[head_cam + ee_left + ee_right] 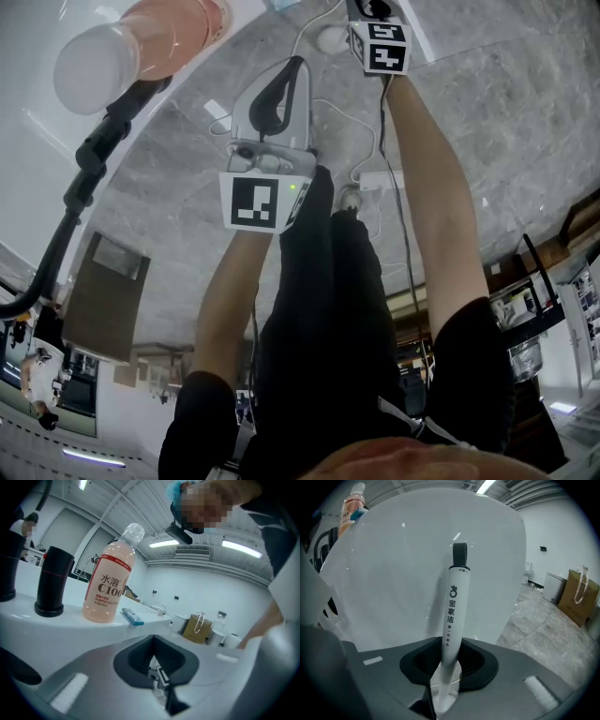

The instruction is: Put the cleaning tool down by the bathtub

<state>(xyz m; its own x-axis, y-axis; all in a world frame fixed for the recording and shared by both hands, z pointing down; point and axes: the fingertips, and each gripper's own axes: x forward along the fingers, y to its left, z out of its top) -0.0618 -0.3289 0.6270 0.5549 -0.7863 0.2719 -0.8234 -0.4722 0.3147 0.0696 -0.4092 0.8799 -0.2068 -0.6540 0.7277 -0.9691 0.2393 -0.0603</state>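
1. Gripping the cleaning tool (453, 616) by its white handle, the right gripper (446, 686) points it at the bathtub (384, 588) wall, with the black loop at the far end.
2. The left gripper (159, 679) has its jaws together with nothing between them, near the tub's rim.
3. A pink bottle (108, 581) stands on that rim.

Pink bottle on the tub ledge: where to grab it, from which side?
Probably the labelled body of the bottle, level from the front as the left gripper view shows it. It stands upright, straight-sided; the black cylinder stands apart on its left; the blue item lies low by its base, so grip above it.
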